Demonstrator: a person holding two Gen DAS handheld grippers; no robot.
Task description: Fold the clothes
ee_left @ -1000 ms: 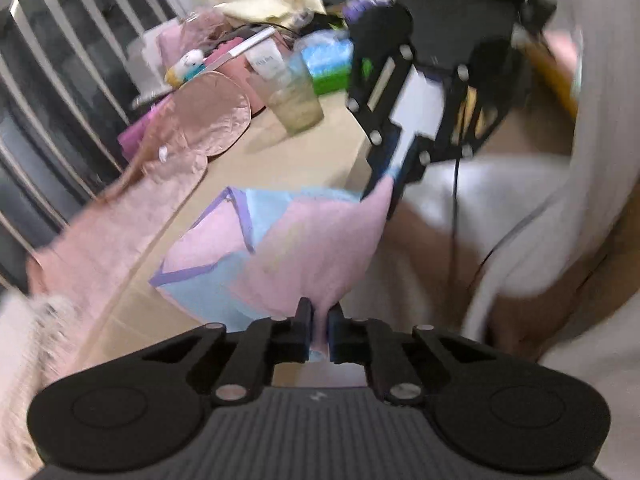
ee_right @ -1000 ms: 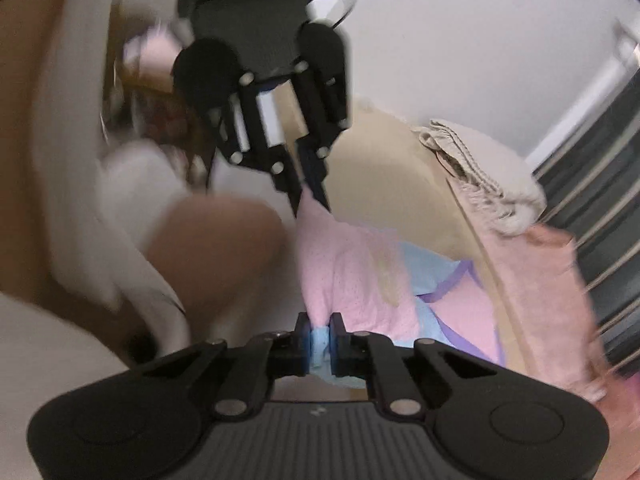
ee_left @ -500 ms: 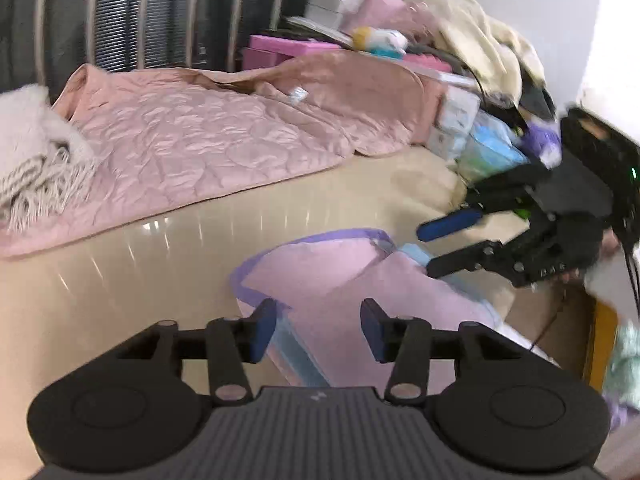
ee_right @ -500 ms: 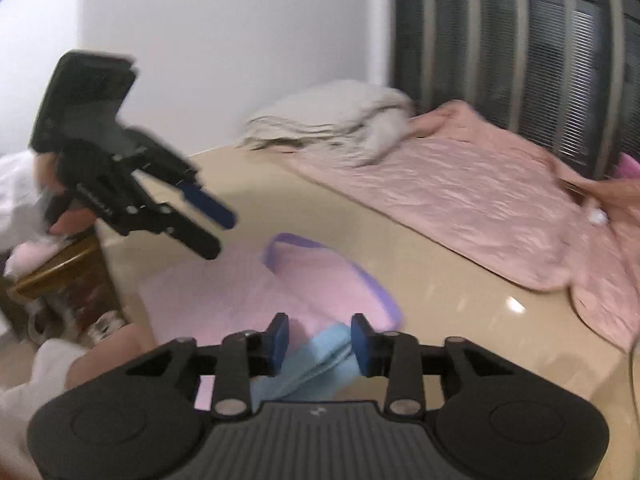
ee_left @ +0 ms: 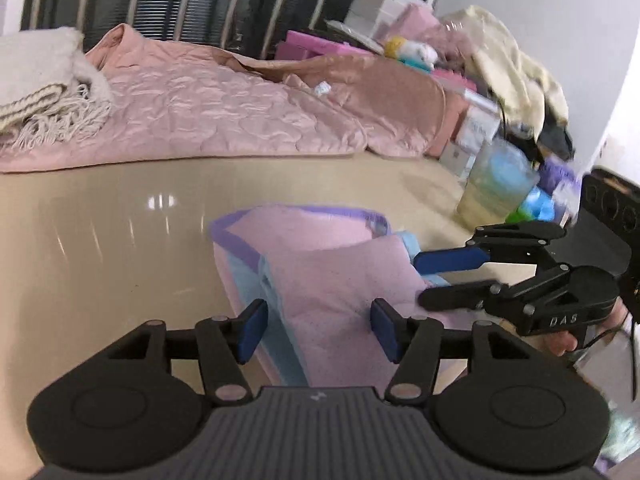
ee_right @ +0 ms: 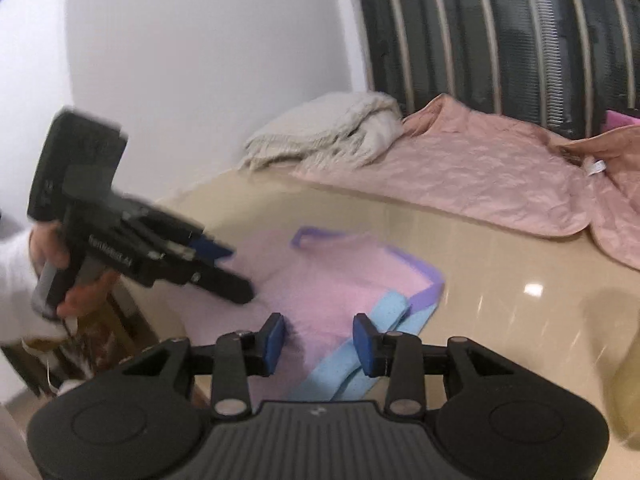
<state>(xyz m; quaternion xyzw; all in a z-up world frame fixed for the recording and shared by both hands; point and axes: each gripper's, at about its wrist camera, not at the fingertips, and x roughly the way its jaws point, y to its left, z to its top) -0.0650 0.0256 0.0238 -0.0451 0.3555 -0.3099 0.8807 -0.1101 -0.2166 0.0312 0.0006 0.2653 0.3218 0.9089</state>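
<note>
**Both grippers parted over the folded garment**

The pink garment [ee_left: 320, 272] with purple and light-blue trim lies folded on the glossy beige table [ee_left: 100, 240], right in front of both grippers.

The left gripper [ee_left: 318, 330] points down at the near edge of the garment. Its jaws are opening, and the blue pads [ee_left: 252, 330] stand apart on either side of the cloth's near fold without pressing on it. To its right, the right gripper [ee_left: 424, 280] reaches in from the side, its tips just at the garment's right edge, with a hand [ee_left: 560, 342] showing behind its body.

Seen from the right wrist, the right gripper [ee_right: 318, 338] also has its jaws opening. The light-blue band of the garment [ee_right: 340, 280] lies below and between its pads, which do not clamp it. To its left, the left gripper [ee_right: 236, 272] hovers over the garment's left part, held by a hand [ee_right: 76, 288] in a white sleeve [ee_right: 16, 272].

Beyond the garment, further ahead of both grippers, a pink quilted blanket [ee_left: 208, 116] lies spread across the far side of the table, with a cream fringed throw [ee_right: 328, 132] at its end. Boxes and a plastic cup [ee_left: 496, 184] stand ahead and to the right of the left gripper.
</note>
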